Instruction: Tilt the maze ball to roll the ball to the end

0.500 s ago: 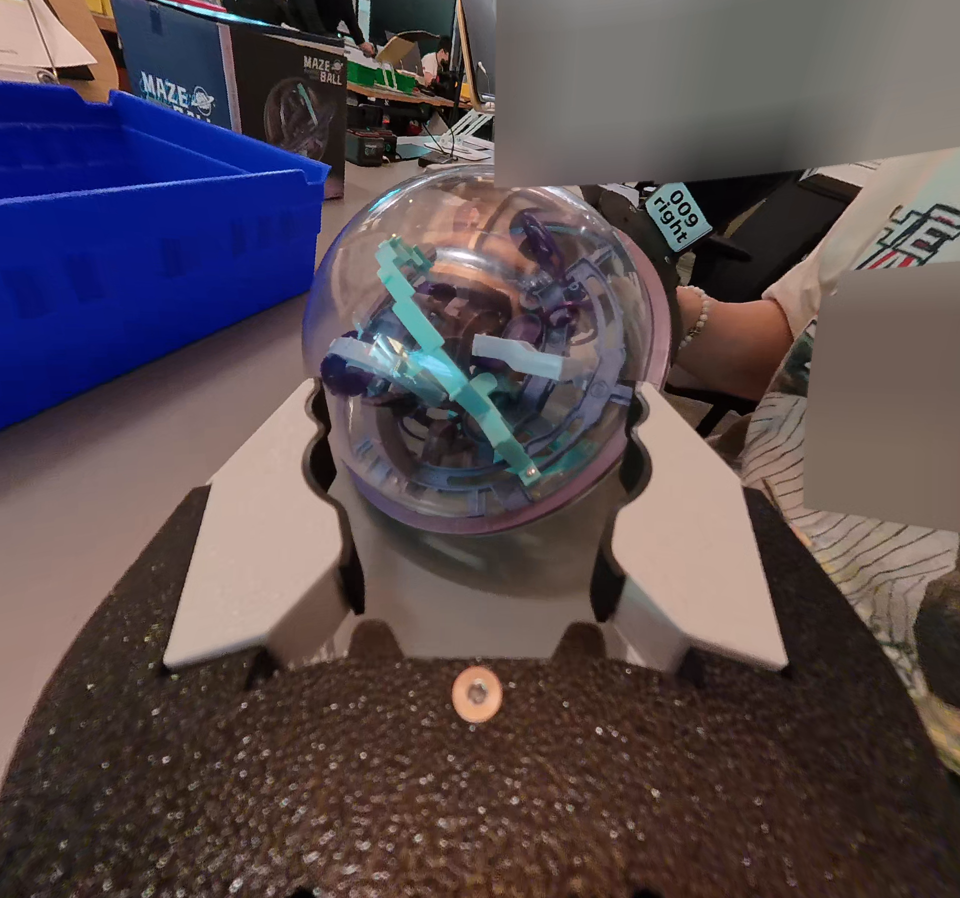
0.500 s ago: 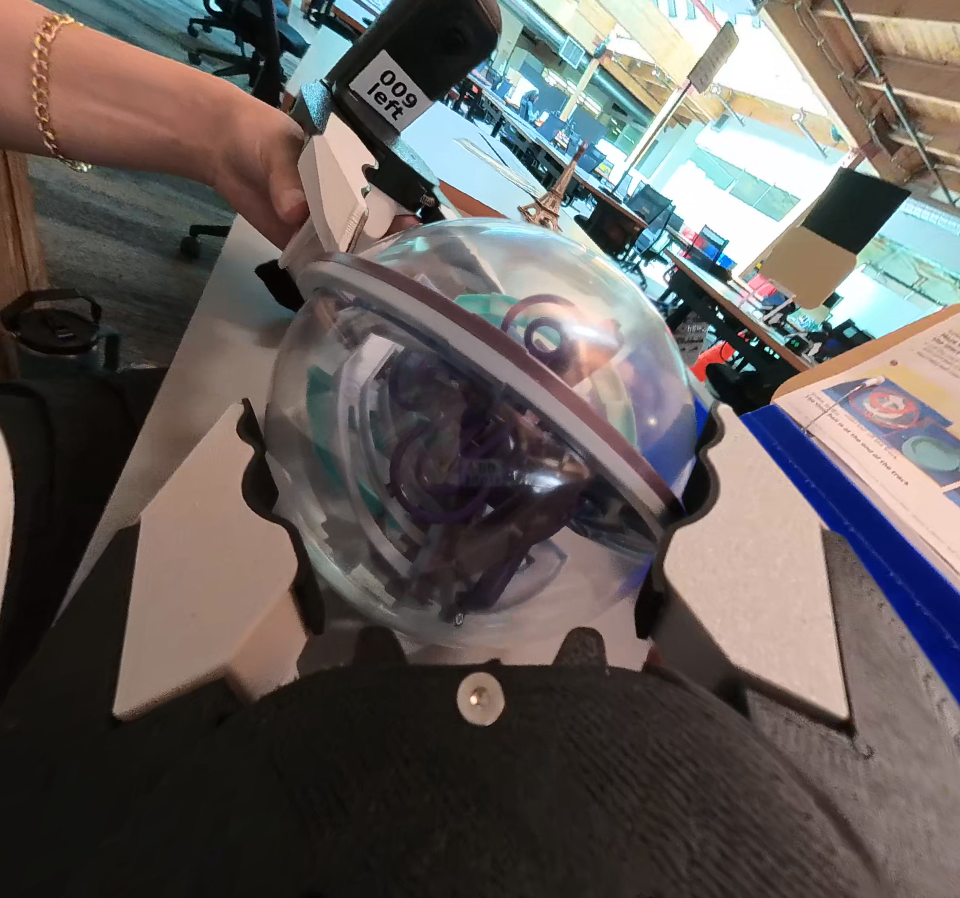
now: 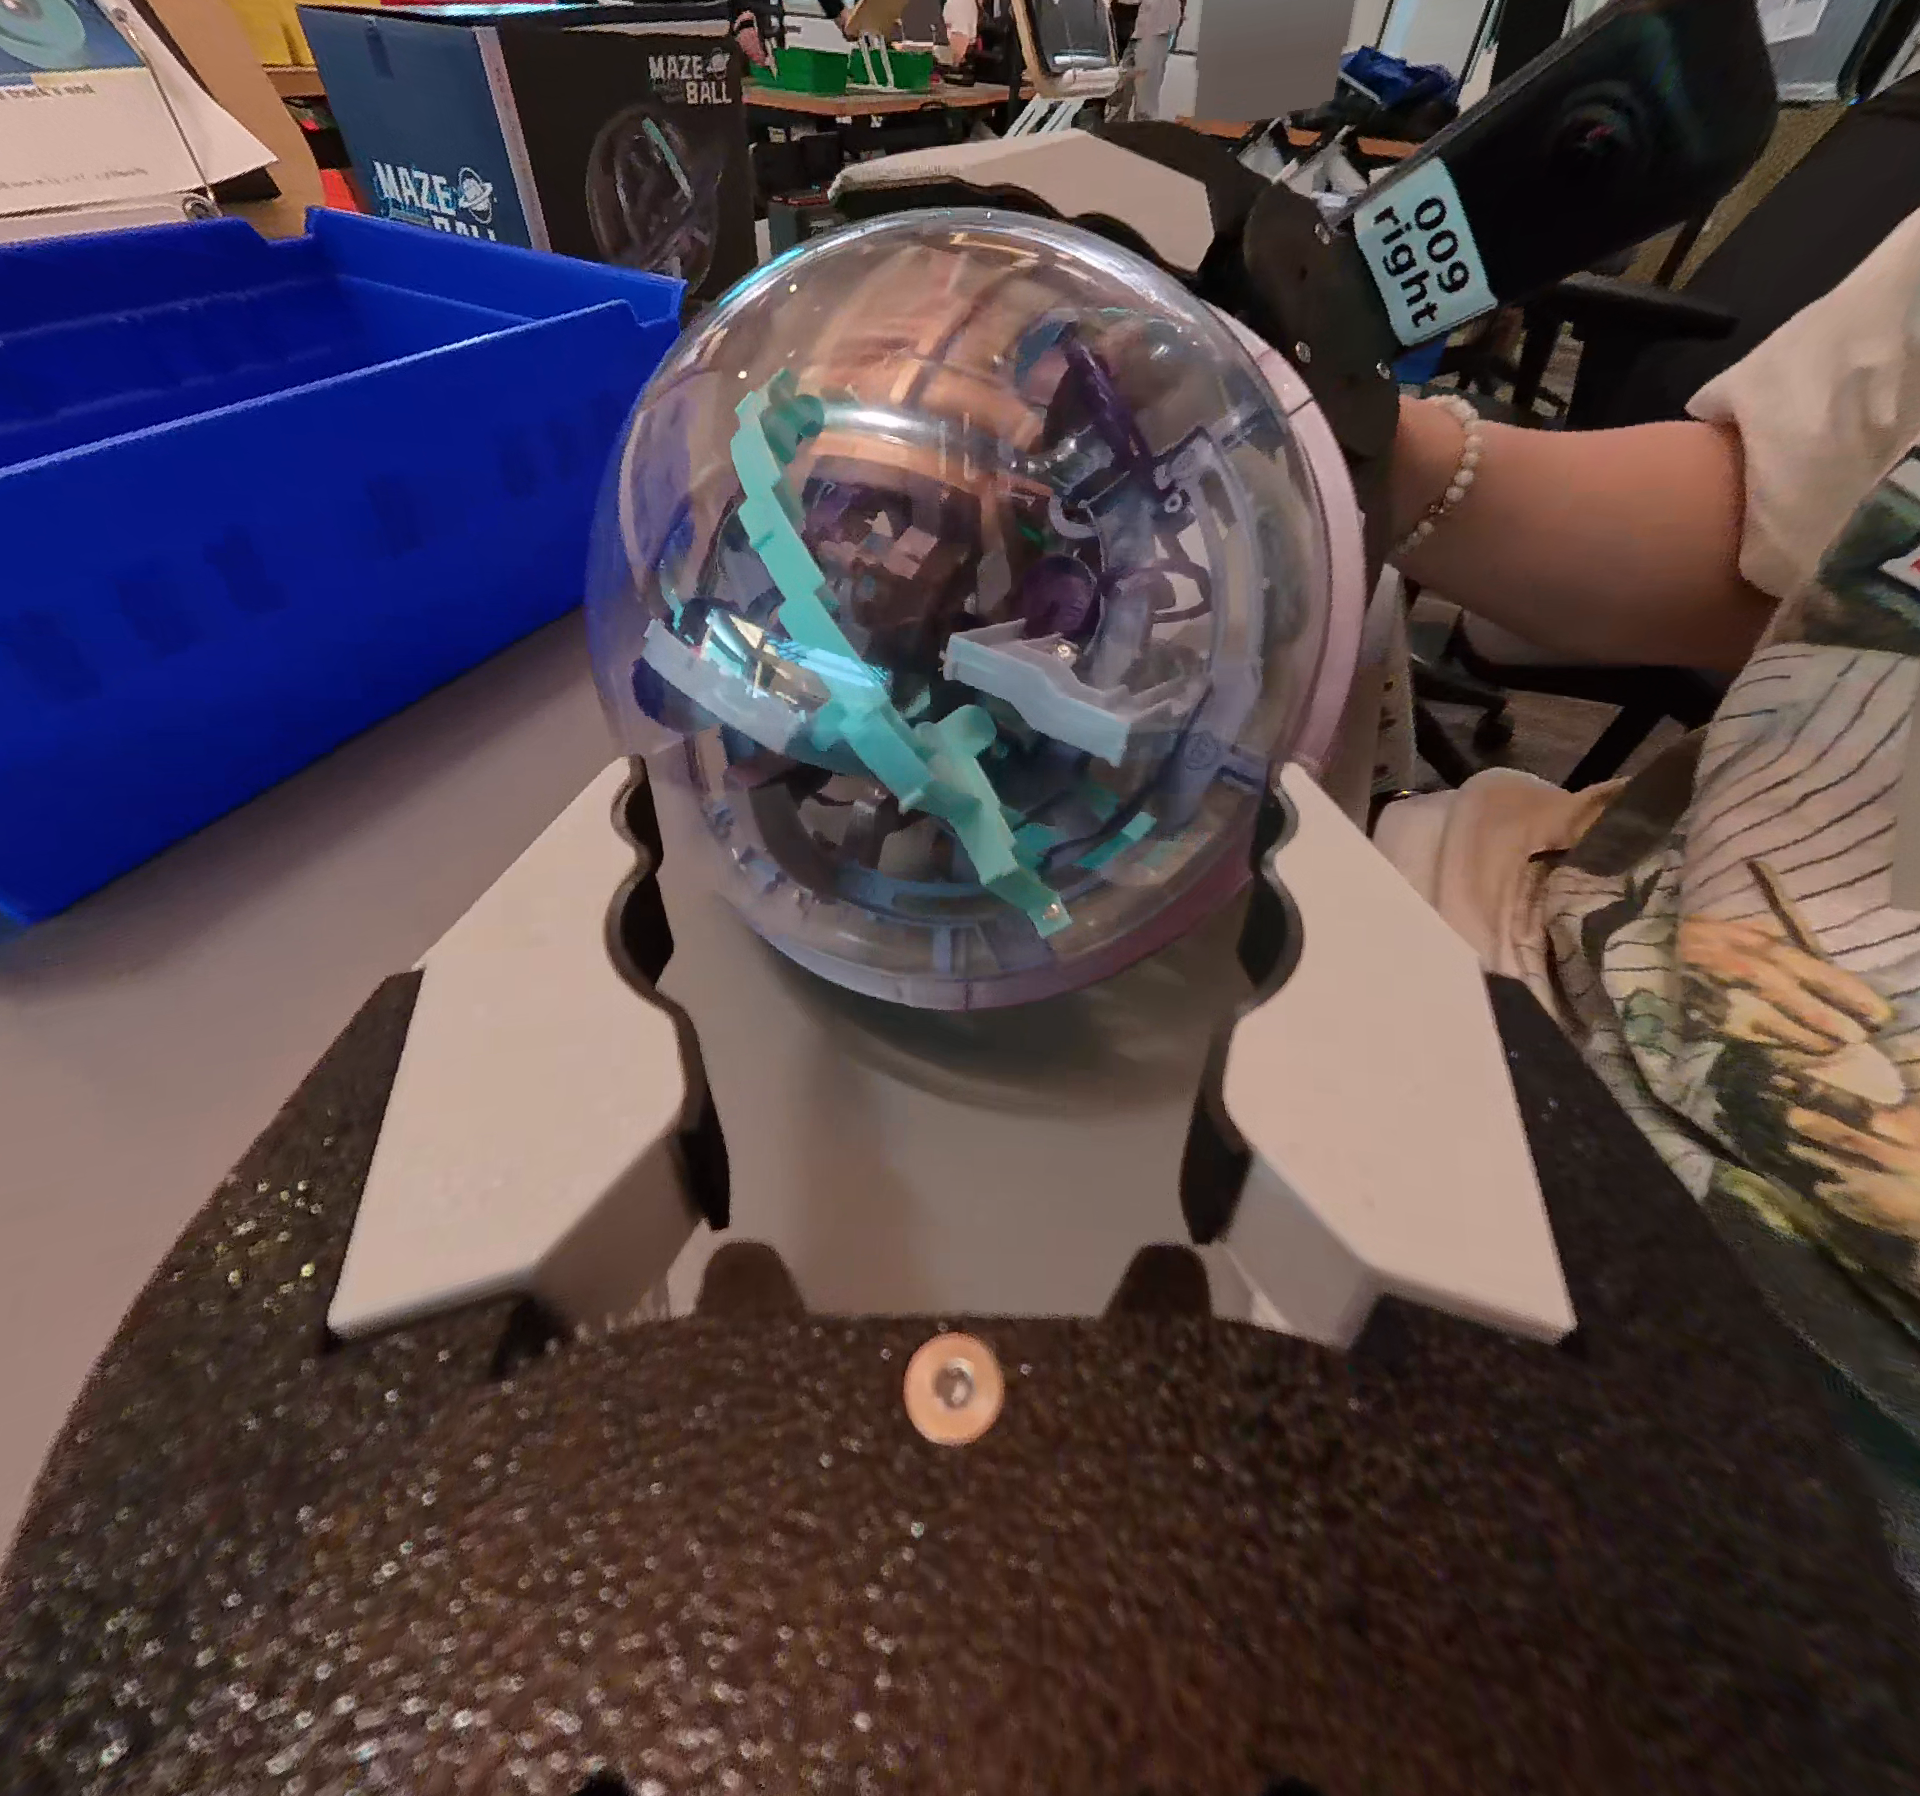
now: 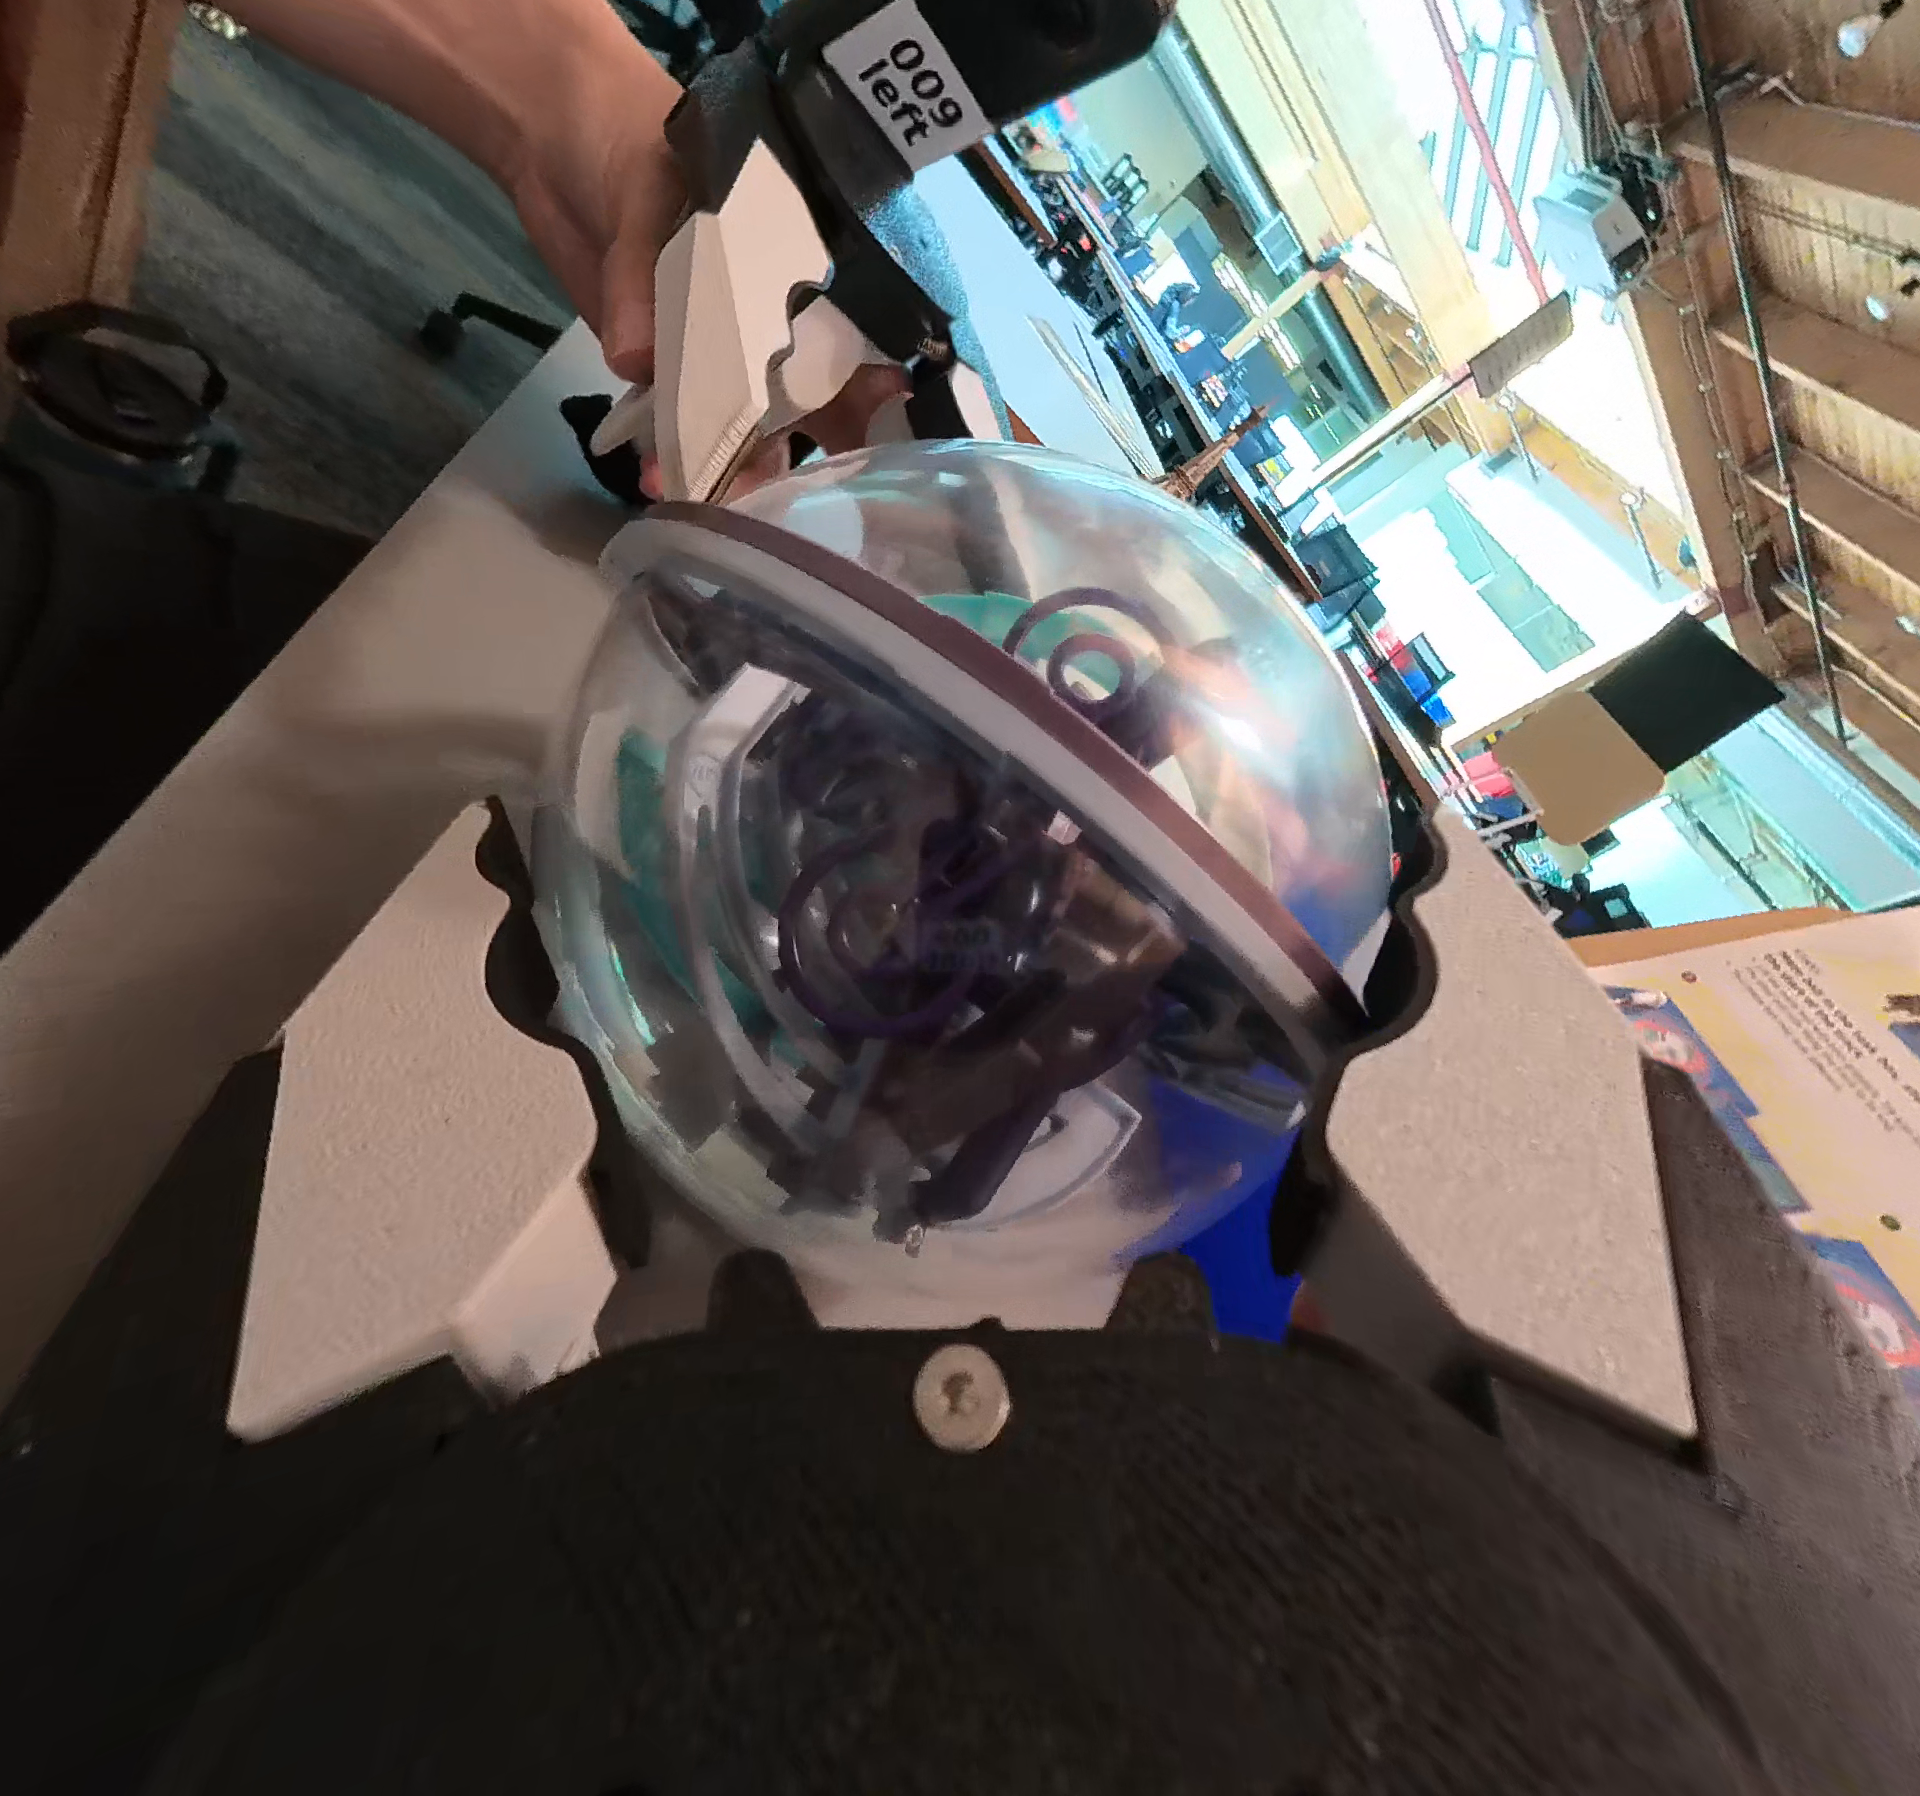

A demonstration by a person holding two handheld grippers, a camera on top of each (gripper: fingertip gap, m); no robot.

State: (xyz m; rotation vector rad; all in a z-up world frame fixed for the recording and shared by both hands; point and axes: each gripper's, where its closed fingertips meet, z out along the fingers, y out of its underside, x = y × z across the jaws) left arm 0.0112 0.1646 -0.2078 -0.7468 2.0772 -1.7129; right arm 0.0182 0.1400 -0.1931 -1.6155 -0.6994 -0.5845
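The maze ball [image 3: 966, 603] is a clear sphere with teal, grey and purple tracks inside and a pale band round its middle. It sits between the fingertips of my left gripper [image 3: 956, 863], whose jaws press its lower sides. My right gripper [image 4: 961, 915] is shut on the ball [image 4: 935, 915] from the opposite side and rolled to one side, so the band runs diagonally. The right gripper also shows behind the ball in the left wrist view [image 3: 1320, 323]. The left gripper also shows in the right wrist view [image 4: 727, 364]. I cannot pick out the small ball inside.
A blue bin [image 3: 260, 520] stands to the left on the grey table [image 3: 208, 1019]. The toy's dark box [image 3: 540, 157] is behind it. A printed sheet [image 4: 1766, 1071] lies at the right. A person's arm [image 3: 1558, 520] and torso are close on the right.
The right gripper has rolled to one side and the ball has turned with it. In the left wrist view the ball looks closer and its band has shifted to the right.
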